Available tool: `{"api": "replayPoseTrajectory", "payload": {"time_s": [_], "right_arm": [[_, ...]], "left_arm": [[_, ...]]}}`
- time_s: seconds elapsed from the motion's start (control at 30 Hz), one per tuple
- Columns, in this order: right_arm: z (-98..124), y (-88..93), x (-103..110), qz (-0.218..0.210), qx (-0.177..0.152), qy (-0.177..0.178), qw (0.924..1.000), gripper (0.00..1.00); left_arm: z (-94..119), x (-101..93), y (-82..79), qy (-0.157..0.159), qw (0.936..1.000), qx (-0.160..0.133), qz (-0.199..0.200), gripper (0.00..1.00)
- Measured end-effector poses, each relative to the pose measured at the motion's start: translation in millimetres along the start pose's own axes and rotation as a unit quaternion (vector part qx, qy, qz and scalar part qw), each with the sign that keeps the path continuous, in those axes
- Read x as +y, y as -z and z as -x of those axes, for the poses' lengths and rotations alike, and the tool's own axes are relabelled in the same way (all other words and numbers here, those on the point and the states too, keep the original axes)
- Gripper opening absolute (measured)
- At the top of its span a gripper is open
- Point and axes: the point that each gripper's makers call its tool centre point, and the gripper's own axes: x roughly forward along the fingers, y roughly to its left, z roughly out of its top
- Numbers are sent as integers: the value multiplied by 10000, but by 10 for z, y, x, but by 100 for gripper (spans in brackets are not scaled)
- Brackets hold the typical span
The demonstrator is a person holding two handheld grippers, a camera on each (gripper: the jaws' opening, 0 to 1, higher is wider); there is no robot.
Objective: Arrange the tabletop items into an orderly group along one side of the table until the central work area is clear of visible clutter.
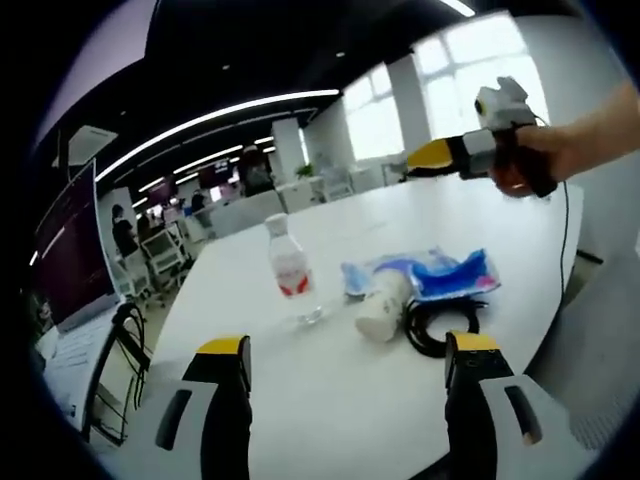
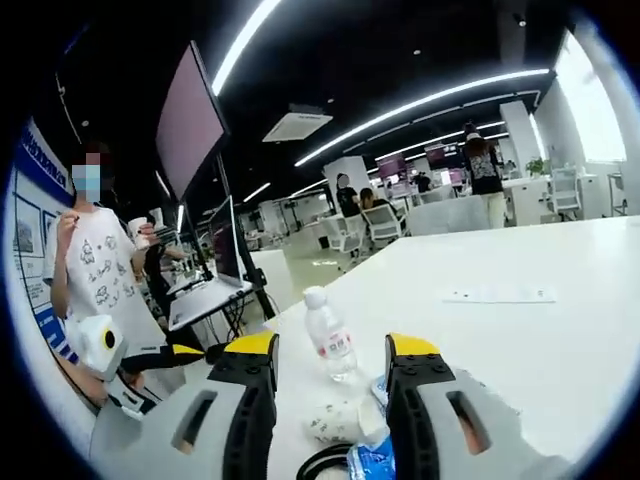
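Note:
On the white table [image 1: 330, 400], a clear water bottle [image 1: 288, 265] with a red label stands upright. To its right a white paper cup [image 1: 382, 305] lies on its side against a blue packet [image 1: 430, 272], with a coiled black cable [image 1: 440, 325] in front. My left gripper [image 1: 346, 345] is open above the near table edge, short of these items. A hand [image 1: 540, 155] holds my right gripper [image 1: 432, 155] high over the far side. In the right gripper view, my right gripper [image 2: 331, 348] is open, with the bottle [image 2: 325, 335], cup [image 2: 335, 420], packet [image 2: 375, 460] and cable [image 2: 320, 462] beyond it.
A sheet of paper [image 2: 500, 295] lies farther out on the table. A laptop [image 2: 205, 295] on a stand and a large monitor [image 2: 190, 120] stand past the table's end. A person [image 2: 95, 260] holding a cup stands there, near my left gripper [image 2: 190, 352]. Office chairs and people sit behind.

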Motion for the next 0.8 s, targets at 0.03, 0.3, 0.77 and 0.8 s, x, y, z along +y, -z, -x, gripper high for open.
{"api": "replayPoseTrajectory", "payload": {"time_s": [0.03, 0.3, 0.77, 0.8], "right_arm": [[-18, 25, 0, -31, 19, -23, 10000, 40], [-138, 169, 13, -37, 297, -175, 9994, 40], [-240, 283, -49, -180, 506, -188, 9984, 40], [-247, 313, -44, -188, 538, -187, 9982, 40]], "left_arm": [[-3, 13, 6, -18, 10000, 19, 40, 76], [7, 94, 12, -190, 9997, 7, 153, 76], [24, 127, -24, -245, 9992, -88, 293, 76], [24, 128, -20, -240, 9993, -77, 289, 76]]}}
